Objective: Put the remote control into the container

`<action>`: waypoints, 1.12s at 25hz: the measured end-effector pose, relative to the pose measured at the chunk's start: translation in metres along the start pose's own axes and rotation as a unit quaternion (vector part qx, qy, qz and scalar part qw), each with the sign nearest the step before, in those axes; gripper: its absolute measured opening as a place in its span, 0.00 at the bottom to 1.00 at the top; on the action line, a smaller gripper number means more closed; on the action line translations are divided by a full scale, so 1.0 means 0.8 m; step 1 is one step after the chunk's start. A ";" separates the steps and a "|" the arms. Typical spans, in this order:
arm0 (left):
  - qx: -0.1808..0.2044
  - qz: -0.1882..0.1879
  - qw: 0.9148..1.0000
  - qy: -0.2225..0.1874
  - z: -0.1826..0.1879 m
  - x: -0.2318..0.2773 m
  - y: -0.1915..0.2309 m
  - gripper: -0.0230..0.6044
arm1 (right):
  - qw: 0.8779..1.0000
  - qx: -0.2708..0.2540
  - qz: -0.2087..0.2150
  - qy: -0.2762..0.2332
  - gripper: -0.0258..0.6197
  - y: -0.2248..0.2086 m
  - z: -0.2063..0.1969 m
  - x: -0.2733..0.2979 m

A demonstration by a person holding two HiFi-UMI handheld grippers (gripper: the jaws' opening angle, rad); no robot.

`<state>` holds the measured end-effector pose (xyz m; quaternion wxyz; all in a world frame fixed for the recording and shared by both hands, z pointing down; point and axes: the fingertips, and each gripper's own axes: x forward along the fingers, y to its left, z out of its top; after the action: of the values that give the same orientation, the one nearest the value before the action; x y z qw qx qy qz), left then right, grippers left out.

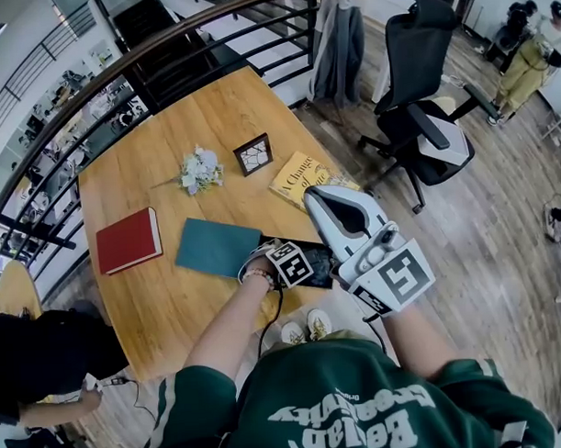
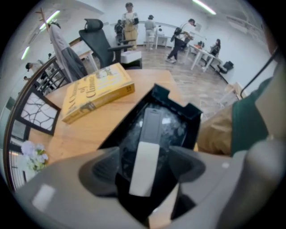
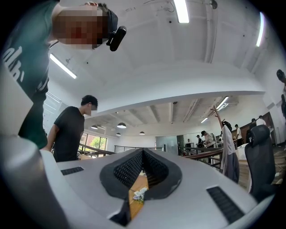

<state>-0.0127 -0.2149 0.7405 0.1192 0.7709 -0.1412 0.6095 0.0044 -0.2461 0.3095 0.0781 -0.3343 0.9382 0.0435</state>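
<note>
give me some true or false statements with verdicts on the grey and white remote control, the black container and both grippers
1. The grey and white remote control lies inside the black open-topped container. True.
2. The left gripper is clamped on the remote control. False: its jaws stand apart on either side of it, not pressing.
3. The right gripper holds the yellow book. False: its jaws are shut on nothing, and the yellow book lies on the wooden table.
4. In the head view, the red book lies left of the teal book. True.
</note>
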 end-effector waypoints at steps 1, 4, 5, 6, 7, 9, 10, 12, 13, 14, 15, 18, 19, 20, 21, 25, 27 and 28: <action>-0.001 0.001 1.000 -0.004 0.001 -0.003 0.000 0.59 | 1.000 0.000 0.002 0.000 0.07 0.002 0.000 0.001; -0.005 0.007 1.000 -0.016 0.006 -0.011 0.002 0.55 | 1.000 0.001 0.007 -0.002 0.07 0.007 0.000 0.002; -0.005 0.009 1.000 -0.018 0.007 -0.014 0.001 0.55 | 1.000 0.001 0.009 -0.002 0.07 0.009 0.000 0.003; -0.005 0.011 1.000 -0.020 0.007 -0.017 0.001 0.54 | 1.000 0.002 0.010 -0.002 0.07 0.011 0.001 0.003; -0.006 0.013 1.000 -0.022 0.007 -0.020 0.000 0.52 | 1.000 0.003 0.011 -0.001 0.07 0.013 0.001 0.003; -0.010 0.016 0.999 -0.027 0.007 -0.025 -0.001 0.51 | 1.000 0.005 0.012 -0.002 0.07 0.016 0.002 0.002; -0.012 0.018 0.999 -0.031 0.007 -0.029 -0.001 0.51 | 1.000 0.006 0.012 -0.002 0.07 0.018 0.002 0.002; -0.015 0.029 0.998 -0.045 0.010 -0.038 -0.002 0.51 | 1.000 0.007 0.014 -0.002 0.07 0.021 0.002 0.001; -0.016 0.037 0.998 -0.056 0.013 -0.045 -0.002 0.51 | 1.000 0.007 0.015 -0.001 0.07 0.023 0.002 0.000; -0.018 0.045 0.997 -0.068 0.016 -0.052 -0.002 0.50 | 1.000 0.007 0.016 -0.001 0.07 0.024 0.003 0.000; -0.020 0.054 0.995 -0.079 0.017 -0.060 -0.002 0.50 | 1.000 0.007 0.017 0.000 0.07 0.025 0.003 -0.001; -0.029 0.076 0.991 -0.107 0.018 -0.081 -0.002 0.50 | 1.000 0.010 0.018 0.003 0.07 0.030 0.000 -0.002; -0.032 0.082 0.990 -0.115 0.018 -0.088 -0.002 0.50 | 1.000 0.011 0.019 0.004 0.07 0.032 -0.001 -0.001; -0.035 0.087 0.988 -0.122 0.019 -0.094 -0.002 0.50 | 1.000 0.012 0.021 0.005 0.07 0.034 -0.002 -0.001; -0.038 0.091 0.987 -0.130 0.020 -0.100 -0.001 0.50 | 1.000 0.011 0.022 0.005 0.07 0.036 -0.002 0.000; -0.054 0.113 0.977 -0.170 0.021 -0.137 0.003 0.48 | 1.000 0.008 0.028 0.008 0.07 0.045 -0.002 0.002; -0.062 0.130 0.971 -0.193 0.021 -0.160 0.006 0.48 | 1.000 0.007 0.029 0.008 0.07 0.049 -0.001 0.003; -0.066 0.140 0.966 -0.206 0.020 -0.172 0.009 0.48 | 1.000 0.006 0.030 0.008 0.07 0.051 -0.001 0.004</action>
<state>-0.0306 -0.2176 0.6029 0.0518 0.8427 -0.3094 0.4375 -0.0235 -0.2166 0.3108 0.0715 -0.3062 0.9485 0.0376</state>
